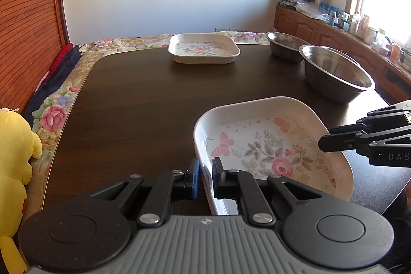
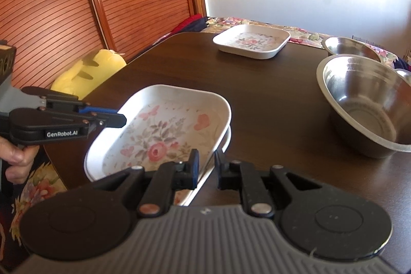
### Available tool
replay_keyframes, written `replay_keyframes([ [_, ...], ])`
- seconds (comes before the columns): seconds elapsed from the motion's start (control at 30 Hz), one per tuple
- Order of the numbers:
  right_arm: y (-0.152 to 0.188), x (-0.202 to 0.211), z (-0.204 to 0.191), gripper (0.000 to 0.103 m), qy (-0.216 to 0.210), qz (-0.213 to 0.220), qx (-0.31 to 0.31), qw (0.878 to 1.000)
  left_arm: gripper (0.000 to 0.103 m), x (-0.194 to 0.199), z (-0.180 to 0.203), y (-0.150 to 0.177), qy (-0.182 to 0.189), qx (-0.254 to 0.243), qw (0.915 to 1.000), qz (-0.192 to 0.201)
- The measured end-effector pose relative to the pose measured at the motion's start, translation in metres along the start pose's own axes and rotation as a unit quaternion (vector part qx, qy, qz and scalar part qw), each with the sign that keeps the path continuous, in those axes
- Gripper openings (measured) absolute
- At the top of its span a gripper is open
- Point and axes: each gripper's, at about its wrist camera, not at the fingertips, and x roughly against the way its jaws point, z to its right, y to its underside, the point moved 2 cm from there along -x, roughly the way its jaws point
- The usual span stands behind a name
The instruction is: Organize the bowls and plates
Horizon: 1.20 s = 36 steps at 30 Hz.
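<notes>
Nearby, floral plate (image 1: pixel 272 145) empty, gripped by left claw (image 1: pixel 205 177) and right claw (image 2: pixel 206 170), steel bowls (image 1: pixel 336 73) empty.

- Left wrist view sits close at the floral plate's (image 1: pixel 272 145) left rim, facing across it towards the far wall.
- Right wrist view sits close at its (image 2: pixel 159 135) right rim.
- Both share that plate.

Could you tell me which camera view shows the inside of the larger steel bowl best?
The right wrist view: the larger round steel bowl sits close, its ribbed inner wall and flat bottom visible. The left wrist view shows it farther off, its interior foreshortened.
</notes>
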Motion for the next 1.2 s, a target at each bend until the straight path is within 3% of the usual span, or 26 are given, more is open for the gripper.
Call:
replay_keyframes([
  [0.53,-0.005,0.013,-0.003,0.016,0.003,0.037,0.004,0.999,0.012,0.007,0.0,-0.002,-0.001,0.002,0.9999,0.014],
  [0.67,-0.006,0.014,-0.002,0.016,0.006,0.044,0.002,0.999,0.018,0.01,0.0,-0.004,-0.003,0.003,0.9997,0.023],
  [0.77,-0.007,0.015,-0.001,0.016,0.011,0.048,0.001,0.999,0.034,0.011,0.001,-0.007,-0.002,0.003,0.9996,0.028],
  [0.83,-0.008,0.015,0.0,0.016,0.013,0.049,0.0,0.999,0.054,0.01,0.001,-0.01,-0.004,0.001,0.9995,0.03],
  [0.97,-0.015,0.016,0.004,0.016,0.017,0.056,-0.001,0.998,0.063,0.007,0.001,-0.018,-0.005,0.001,0.9993,0.036],
  [1.17,-0.035,0.022,0.016,0.016,0.03,0.072,0.001,0.997,0.088,0.007,0.0,-0.033,-0.02,0.0,0.9981,0.057],
  [1.2,-0.039,0.023,0.017,0.021,0.032,0.075,0.002,0.997,0.092,0.007,0.0,-0.035,-0.022,0.0,0.998,0.06],
])
